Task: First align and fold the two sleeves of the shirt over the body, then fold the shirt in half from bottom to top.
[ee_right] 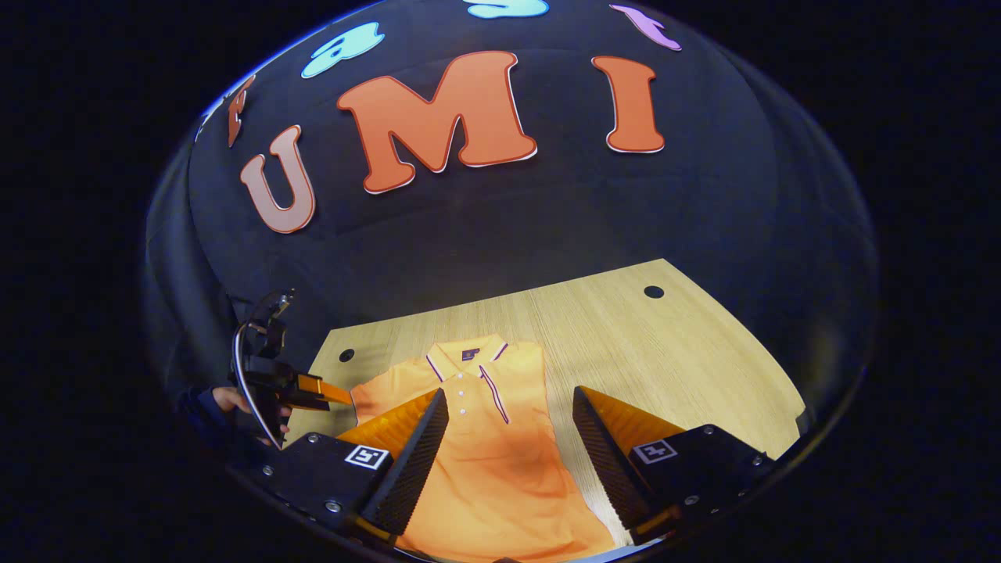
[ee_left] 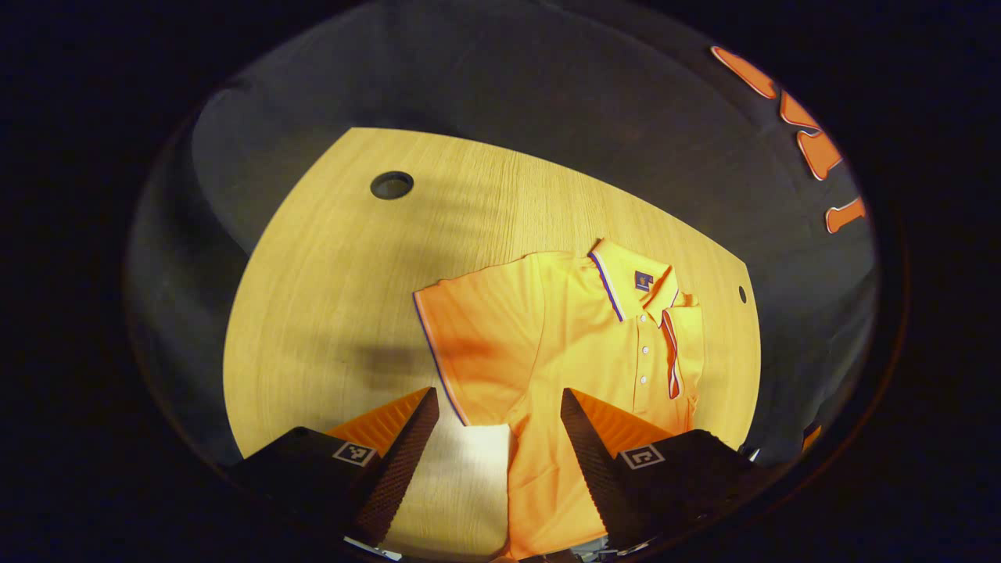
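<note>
Lying flat on the wooden table (ee_right: 704, 344), the shirt (ee_left: 563, 344); both grippers' fingers spread apart, empty.

Your shirt (ee_left: 563, 344) is an orange polo with a striped collar, a buttoned placket and dark piping along the sleeve hem. It lies flat, front up, on the wooden table. In the left gripper view you see one short sleeve (ee_left: 469, 336) spread outward, unfolded, while the other sleeve (ee_left: 684, 344) lies folded in over the chest beside the placket. In the right gripper view the body runs toward you, collar farthest.
</note>
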{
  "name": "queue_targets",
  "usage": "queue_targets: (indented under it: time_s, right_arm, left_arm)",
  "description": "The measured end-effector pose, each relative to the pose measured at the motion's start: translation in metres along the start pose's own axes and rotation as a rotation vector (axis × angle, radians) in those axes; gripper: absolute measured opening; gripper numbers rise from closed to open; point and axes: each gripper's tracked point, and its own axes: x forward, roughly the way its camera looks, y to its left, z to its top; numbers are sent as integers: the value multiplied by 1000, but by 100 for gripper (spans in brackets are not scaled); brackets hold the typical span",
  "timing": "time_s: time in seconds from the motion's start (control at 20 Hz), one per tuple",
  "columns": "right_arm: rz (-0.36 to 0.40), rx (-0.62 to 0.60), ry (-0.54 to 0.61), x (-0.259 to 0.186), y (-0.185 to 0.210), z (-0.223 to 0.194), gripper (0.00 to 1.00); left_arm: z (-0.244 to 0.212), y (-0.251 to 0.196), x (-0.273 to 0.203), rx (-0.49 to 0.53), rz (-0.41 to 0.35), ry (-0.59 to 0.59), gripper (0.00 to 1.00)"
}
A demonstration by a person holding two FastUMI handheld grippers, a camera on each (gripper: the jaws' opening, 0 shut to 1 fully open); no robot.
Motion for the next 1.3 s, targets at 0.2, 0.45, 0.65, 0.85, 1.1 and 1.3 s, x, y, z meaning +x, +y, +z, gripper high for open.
queue_targets:
  time_s: [0.2, 0.45, 0.65, 0.85, 1.1, 1.3]
  right_arm:
    - [-5, 5, -47, -36, 0, 0, 98]
    - [-26, -8, -75, -57, -7, -8, 98]
    - [-42, -13, -55, -54, -16, -17, 98]
    - [-37, 7, -47, -49, -23, -20, 99]
    - [-19, 20, -43, -43, -28, -17, 99]
    - [-14, 11, -36, -43, -32, -19, 99]
  left_arm:
    - [10, 20, 44, -8, 59, 71, 97]
    - [19, 35, 71, -7, 146, 75, 97]
    - [21, 36, 78, 11, 210, 98, 87]
    - [19, 45, 78, 91, 278, 113, 63]
    - [12, 31, 79, 123, 225, 130, 9]
    - [27, 2, 59, 183, 160, 53, 9]
